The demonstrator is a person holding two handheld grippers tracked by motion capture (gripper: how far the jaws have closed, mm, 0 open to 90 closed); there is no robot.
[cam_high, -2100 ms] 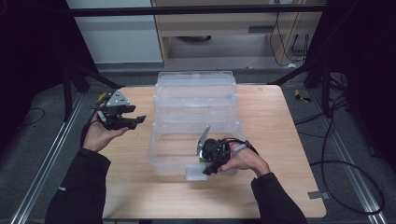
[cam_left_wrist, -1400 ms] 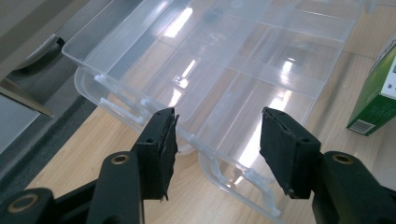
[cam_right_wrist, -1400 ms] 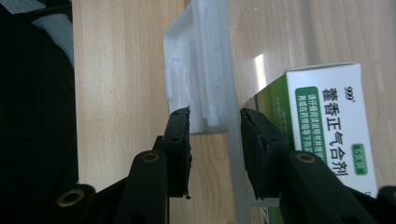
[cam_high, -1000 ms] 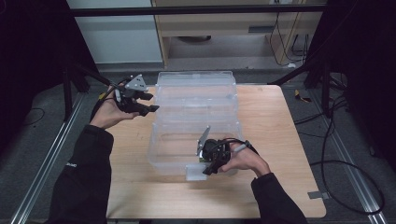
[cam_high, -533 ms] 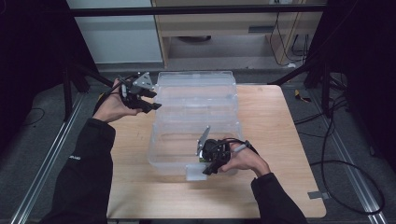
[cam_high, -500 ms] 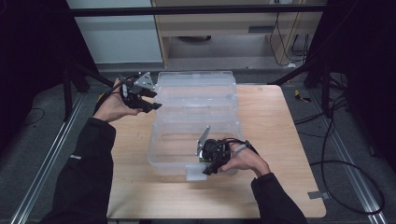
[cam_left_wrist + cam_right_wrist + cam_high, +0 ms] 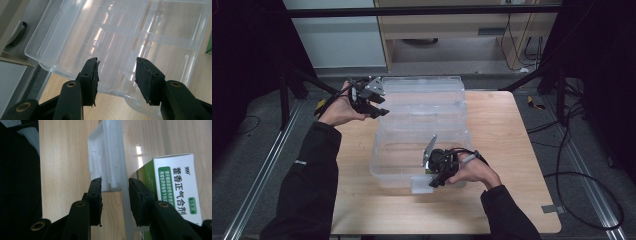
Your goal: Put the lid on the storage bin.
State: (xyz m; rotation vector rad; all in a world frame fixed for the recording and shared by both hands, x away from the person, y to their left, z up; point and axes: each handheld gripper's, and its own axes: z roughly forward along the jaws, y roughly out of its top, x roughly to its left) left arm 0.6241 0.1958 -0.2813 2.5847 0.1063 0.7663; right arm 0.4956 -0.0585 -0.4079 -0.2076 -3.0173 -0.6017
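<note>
Clear thin-walled plastic compartment box (image 7: 422,125): light, flexy, slippery; grip rims. Right gripper (image 7: 115,185) jaws straddle front wall at latch, contact unclear. Left gripper (image 7: 116,72) jaws half-open, just been closing, empty, at lid edge.

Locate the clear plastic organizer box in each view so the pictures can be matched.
High view: the clear box fills the table's middle, lid open toward the far side.
Left gripper view: its open lid and compartments lie beyond the fingers, across the upper frame.
Right gripper view: its front wall and latch run upright between the fingers.
Shared landmark: the wooden tabletop.
</note>
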